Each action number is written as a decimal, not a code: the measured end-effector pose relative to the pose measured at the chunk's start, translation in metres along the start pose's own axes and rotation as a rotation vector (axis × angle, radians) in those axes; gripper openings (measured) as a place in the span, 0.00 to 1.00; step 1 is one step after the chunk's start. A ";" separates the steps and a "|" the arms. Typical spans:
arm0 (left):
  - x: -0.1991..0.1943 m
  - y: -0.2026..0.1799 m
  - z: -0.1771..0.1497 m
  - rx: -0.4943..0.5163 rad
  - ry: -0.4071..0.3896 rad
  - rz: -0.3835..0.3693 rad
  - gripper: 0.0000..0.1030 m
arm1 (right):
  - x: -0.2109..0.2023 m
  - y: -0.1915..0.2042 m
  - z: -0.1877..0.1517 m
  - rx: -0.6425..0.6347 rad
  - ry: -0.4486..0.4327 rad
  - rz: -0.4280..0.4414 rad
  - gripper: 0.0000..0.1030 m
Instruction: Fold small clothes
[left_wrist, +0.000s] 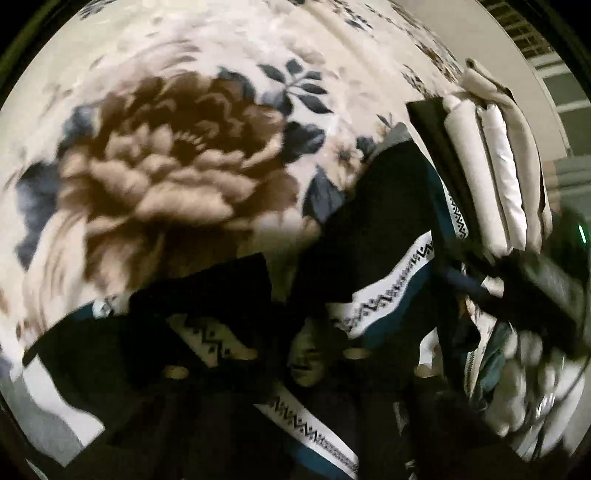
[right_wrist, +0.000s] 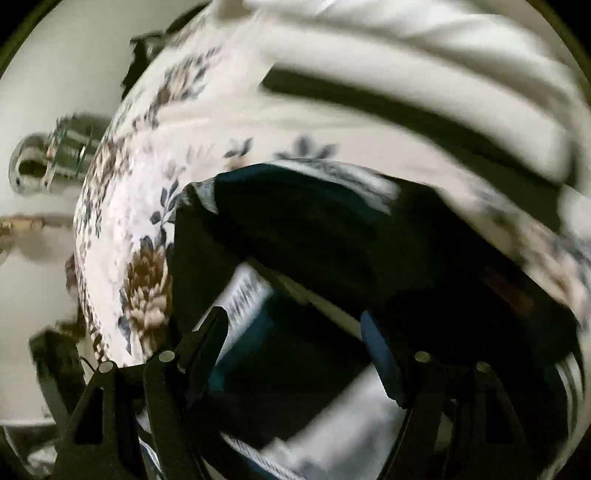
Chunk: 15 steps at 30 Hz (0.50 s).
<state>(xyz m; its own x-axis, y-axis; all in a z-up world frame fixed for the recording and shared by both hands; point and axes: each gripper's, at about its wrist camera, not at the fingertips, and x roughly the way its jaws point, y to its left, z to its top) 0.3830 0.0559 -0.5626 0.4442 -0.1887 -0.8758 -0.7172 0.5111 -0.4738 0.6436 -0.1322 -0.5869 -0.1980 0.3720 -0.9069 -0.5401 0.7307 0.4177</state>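
Dark garment (left_wrist: 369, 221) with white zigzag trim lies bunched on the floral bedspread (left_wrist: 166, 147), not flat, no clean fold visible. Judgement: early in the fold for this piece; it needs spreading, then folding.

Done so far: a stack of pale folded items (left_wrist: 495, 177) sits at the right in the left wrist view, well apart from the big flower print.

Left tongs (left_wrist: 306, 354): fingers barely visible in the dark, buried in the fabric; narrow, and they look pinched on the dark garment, though blur keeps that uncertain.

Right tongs (right_wrist: 295, 339): wide, dark garment (right_wrist: 314, 240) under and between the fingers, pads not pressing it as far as I can see.

Containers: none visible. Nothing to report inside anything.

Both views motion-blurred, so edges and corners of the garment can't be located.
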 end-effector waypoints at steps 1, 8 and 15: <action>-0.001 -0.001 -0.001 0.014 -0.013 0.004 0.06 | 0.007 0.000 0.002 -0.003 0.019 0.005 0.53; -0.010 0.005 -0.005 0.065 -0.033 0.021 0.02 | 0.027 0.024 0.035 0.027 -0.062 0.015 0.03; -0.006 -0.001 0.006 0.119 -0.013 0.028 0.03 | 0.027 0.005 0.042 0.113 -0.091 -0.023 0.02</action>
<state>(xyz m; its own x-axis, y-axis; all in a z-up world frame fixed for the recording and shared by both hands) 0.3841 0.0617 -0.5564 0.4328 -0.1626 -0.8867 -0.6608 0.6118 -0.4347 0.6695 -0.0943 -0.6069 -0.1087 0.4014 -0.9094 -0.4474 0.7972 0.4053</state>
